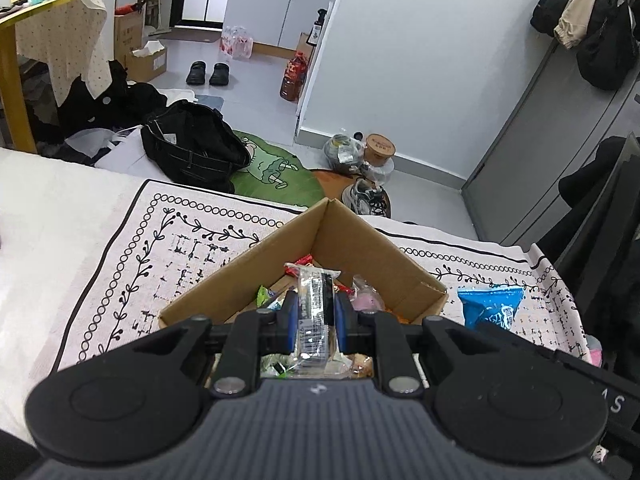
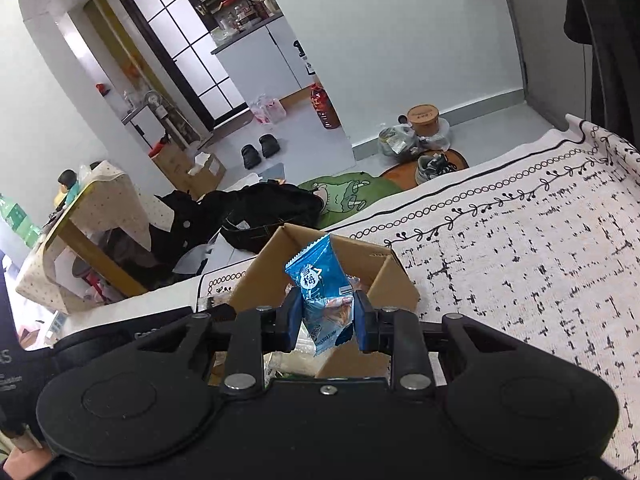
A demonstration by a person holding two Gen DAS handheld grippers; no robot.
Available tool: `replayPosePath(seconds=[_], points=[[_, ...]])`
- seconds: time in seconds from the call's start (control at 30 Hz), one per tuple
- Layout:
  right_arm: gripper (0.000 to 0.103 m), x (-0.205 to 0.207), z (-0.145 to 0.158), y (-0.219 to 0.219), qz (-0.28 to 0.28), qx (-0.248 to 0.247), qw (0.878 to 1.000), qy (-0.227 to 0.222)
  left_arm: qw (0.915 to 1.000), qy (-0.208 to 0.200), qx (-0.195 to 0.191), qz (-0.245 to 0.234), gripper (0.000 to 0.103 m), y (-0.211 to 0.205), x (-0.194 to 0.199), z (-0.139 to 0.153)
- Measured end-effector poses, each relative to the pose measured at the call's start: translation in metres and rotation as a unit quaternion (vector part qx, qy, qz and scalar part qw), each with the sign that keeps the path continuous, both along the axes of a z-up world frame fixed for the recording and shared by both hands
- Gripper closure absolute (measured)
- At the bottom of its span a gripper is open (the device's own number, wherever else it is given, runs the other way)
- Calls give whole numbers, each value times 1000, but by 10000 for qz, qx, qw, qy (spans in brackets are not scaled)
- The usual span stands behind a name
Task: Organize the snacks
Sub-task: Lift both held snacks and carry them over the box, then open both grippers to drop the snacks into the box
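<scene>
An open cardboard box [image 1: 360, 248] with several wrapped snacks inside sits on a patterned cloth [image 1: 160, 248]. My left gripper [image 1: 314, 308] is shut on a clear and black snack packet [image 1: 316, 304] and holds it over the box. My right gripper [image 2: 327, 312] is shut on a blue snack packet [image 2: 320, 280] and holds it just above the same box [image 2: 360, 260]. The blue packet also shows at the right of the left wrist view [image 1: 490, 306].
The patterned cloth [image 2: 520, 260] covers the surface and spreads wide to the right of the box. Beyond its far edge the floor holds a black bag [image 1: 192, 148], a green mat [image 1: 276, 172] and shoes [image 1: 366, 196].
</scene>
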State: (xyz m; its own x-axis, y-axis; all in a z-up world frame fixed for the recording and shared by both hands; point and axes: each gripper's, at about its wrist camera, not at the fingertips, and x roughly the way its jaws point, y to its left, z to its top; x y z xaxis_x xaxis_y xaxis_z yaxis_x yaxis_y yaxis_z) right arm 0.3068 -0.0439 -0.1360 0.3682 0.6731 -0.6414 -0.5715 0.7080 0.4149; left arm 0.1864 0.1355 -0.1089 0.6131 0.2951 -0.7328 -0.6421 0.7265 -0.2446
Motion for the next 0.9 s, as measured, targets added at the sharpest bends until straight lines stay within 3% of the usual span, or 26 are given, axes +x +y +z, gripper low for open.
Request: replayPosePath(seconds=[0.43,0.67,0.83,0.9], points=[[77,16,-11,3,-98,-41,9998,137,9994,-42,-128,-321,85,11,40,-5],[77,25,-16,11,-97,5,9997,236,9995,-23,-228,-229,79,18,42,-12],[76,31,-16,24,-136,302,9988,348,9995,66,-257,-161,79,25,38,-13],[72,31,-15,31,-69,367,9987,349,9996,77,-246,-134,77,26,36,-11]])
